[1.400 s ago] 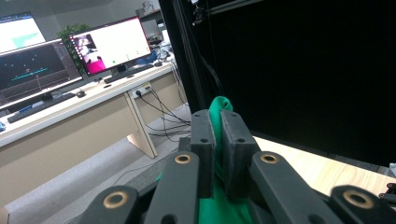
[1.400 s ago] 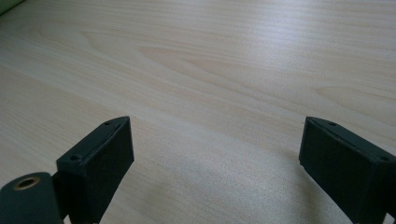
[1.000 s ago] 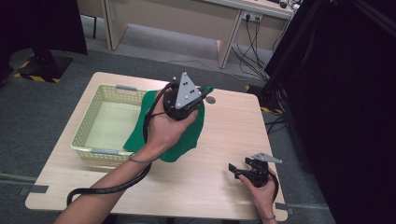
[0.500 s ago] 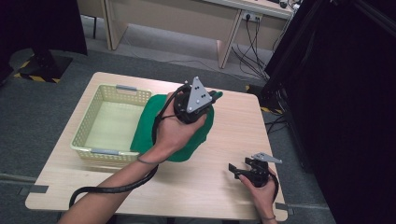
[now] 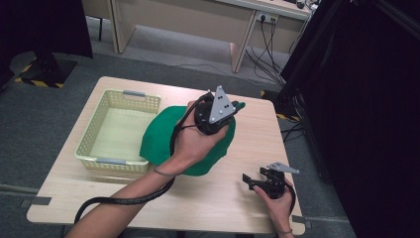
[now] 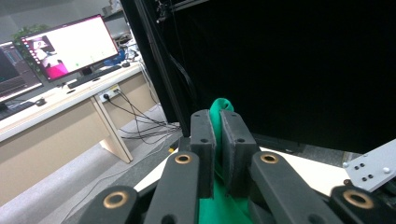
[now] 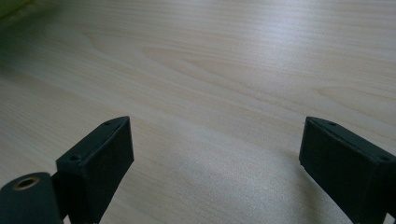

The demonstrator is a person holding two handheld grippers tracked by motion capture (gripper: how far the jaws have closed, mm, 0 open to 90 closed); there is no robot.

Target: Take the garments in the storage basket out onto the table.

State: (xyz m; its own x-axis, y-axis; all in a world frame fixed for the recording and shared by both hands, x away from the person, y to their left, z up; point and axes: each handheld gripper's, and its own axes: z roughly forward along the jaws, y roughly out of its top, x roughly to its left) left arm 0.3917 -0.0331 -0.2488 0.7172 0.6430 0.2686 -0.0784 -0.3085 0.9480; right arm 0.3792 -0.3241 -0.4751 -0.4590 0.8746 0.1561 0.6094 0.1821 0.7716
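Your left hand (image 5: 198, 141) hides part of the green cloth (image 5: 163, 139), which lies on the table (image 5: 148, 198) at 3 o'clock of the basket (image 5: 94, 134). Left gripper (image 6: 218, 135) clenched on a cloth fold. Right gripper (image 7: 210, 154) spread wide, grasping nothing, over bare wood.

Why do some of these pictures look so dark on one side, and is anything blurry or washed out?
High view: a black curtain darkens the right side, while the table is evenly lit. Left gripper view: the same curtain looms dark, the monitor glares washed-out white, and the left tongs pinching green cloth look sharp. Right gripper view: the open right tongs cast soft shadows on the glossy wood, which blurs farther off.
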